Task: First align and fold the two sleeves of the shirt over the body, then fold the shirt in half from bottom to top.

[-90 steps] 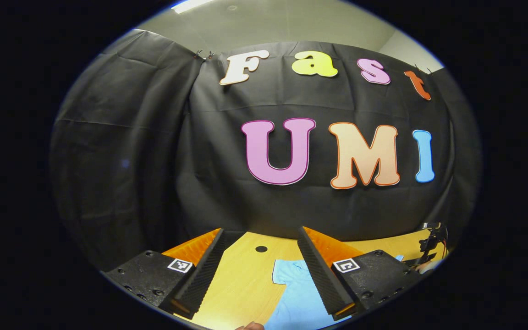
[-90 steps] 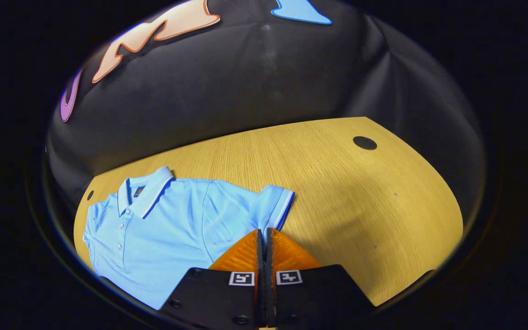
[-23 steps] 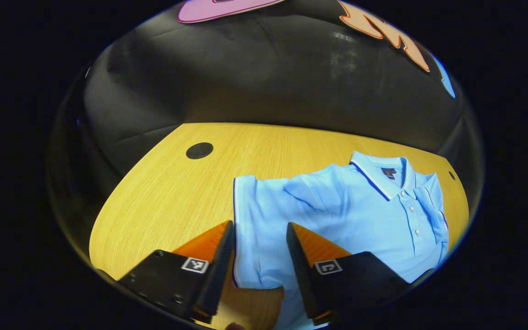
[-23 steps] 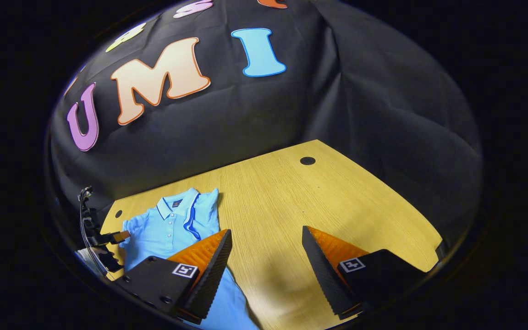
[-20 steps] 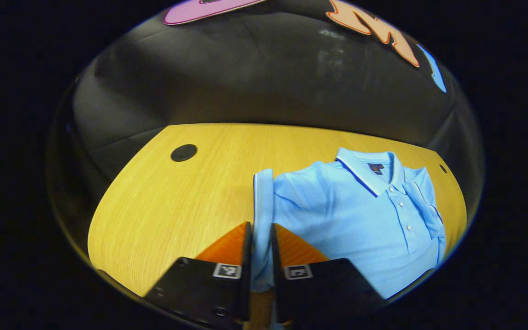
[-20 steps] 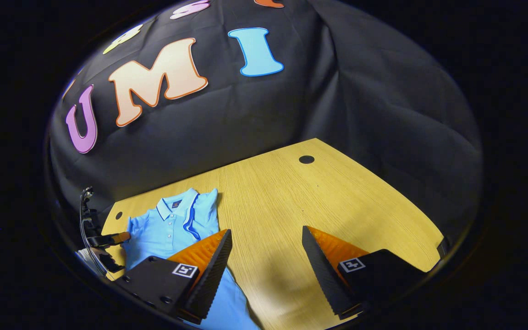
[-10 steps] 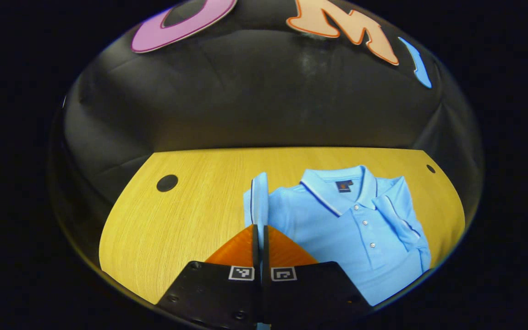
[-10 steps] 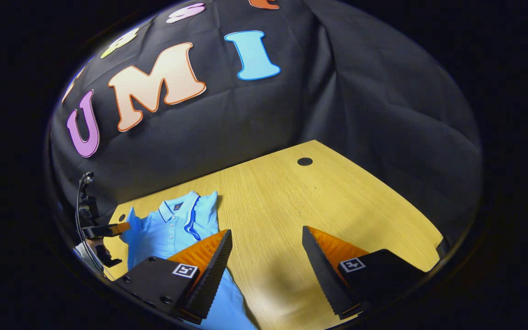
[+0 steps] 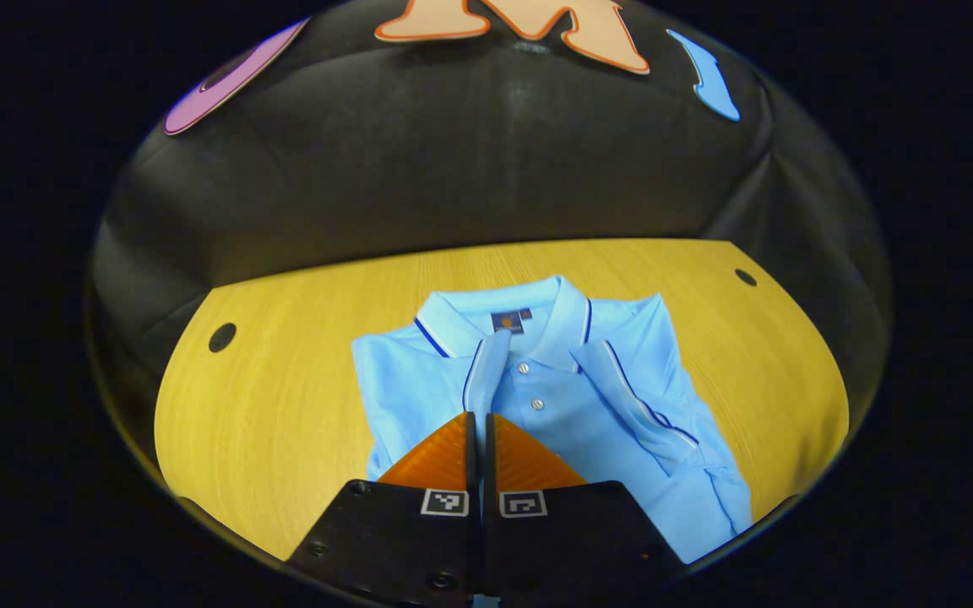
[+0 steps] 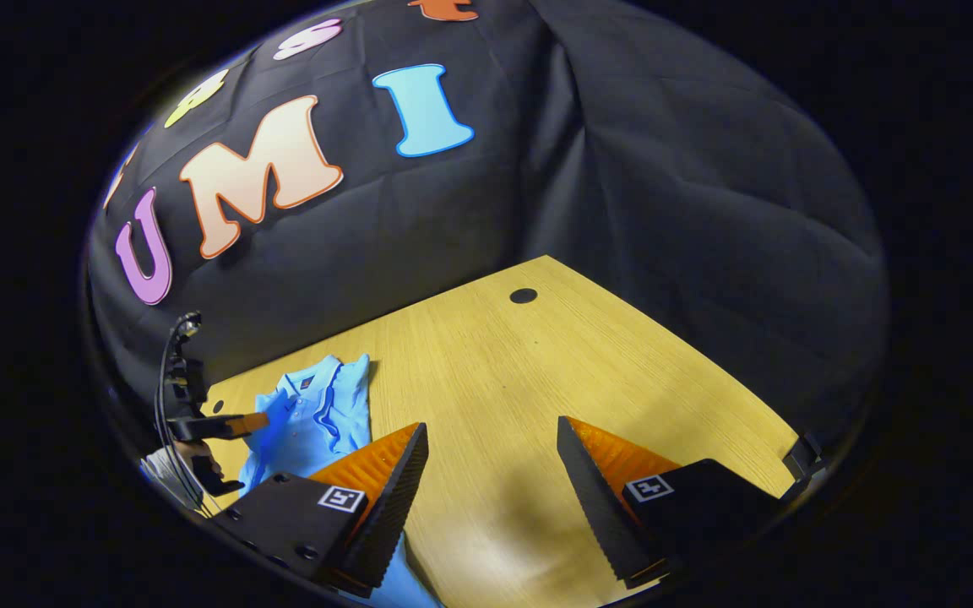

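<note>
Left gripper view: the left gripper [image 9: 478, 422], at lower centre, has its jaws closed on the sleeve [image 9: 480, 371] of a light blue shirt [image 9: 571, 422], holding it over the shirt's chest beside the buttons. The shirt lies collar-up at the centre of a wooden table [image 9: 284, 405]; its other sleeve [image 9: 638, 397] lies folded over the body, right of centre.

Right gripper view: the right gripper [image 10: 491, 460], at the bottom, has its jaws wide apart over bare table [image 10: 537, 371]. The shirt [image 10: 317, 414] lies at lower left, with the left gripper [image 10: 233, 424] at its left edge.
</note>
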`<act>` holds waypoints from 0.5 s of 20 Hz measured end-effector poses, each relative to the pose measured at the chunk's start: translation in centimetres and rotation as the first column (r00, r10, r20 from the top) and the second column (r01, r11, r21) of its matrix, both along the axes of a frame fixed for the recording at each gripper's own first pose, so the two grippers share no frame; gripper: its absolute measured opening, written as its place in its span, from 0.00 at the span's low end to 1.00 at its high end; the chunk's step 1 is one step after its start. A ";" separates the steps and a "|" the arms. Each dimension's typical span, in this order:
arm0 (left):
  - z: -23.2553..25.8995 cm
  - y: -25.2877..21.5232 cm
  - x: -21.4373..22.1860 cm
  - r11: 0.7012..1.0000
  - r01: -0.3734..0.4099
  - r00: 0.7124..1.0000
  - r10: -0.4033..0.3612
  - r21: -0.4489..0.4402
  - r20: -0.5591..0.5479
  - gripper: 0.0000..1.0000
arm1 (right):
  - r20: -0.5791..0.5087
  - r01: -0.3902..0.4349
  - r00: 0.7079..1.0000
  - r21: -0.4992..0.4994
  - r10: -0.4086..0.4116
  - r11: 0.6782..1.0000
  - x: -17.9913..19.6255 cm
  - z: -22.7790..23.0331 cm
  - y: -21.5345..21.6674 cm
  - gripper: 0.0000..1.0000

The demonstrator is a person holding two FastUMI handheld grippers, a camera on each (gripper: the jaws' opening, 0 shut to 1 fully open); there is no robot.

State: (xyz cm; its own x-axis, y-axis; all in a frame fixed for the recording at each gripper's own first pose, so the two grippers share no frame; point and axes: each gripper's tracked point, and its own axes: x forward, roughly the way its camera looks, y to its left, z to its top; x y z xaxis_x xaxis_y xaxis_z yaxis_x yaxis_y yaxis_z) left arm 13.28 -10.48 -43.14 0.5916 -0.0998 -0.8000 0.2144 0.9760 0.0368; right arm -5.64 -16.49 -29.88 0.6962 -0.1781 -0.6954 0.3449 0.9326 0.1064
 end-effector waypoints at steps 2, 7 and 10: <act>-1.7 0.4 -0.8 0.999 -0.040 0.999 0.041 0.032 -0.028 0.00 | -0.002 -0.008 1.000 0.005 0.008 1.000 -0.2 0.0 -0.9 0.96; 3.0 0.1 -1.2 0.995 -0.088 0.988 0.092 -0.044 0.120 0.70 | 0.024 -0.122 0.992 0.049 0.121 0.991 1.2 0.0 -0.5 0.96; 9.6 2.4 -4.8 0.991 -0.131 0.966 0.134 -0.032 0.223 0.92 | 0.049 -0.232 0.972 0.089 0.228 0.969 1.8 0.1 1.9 0.96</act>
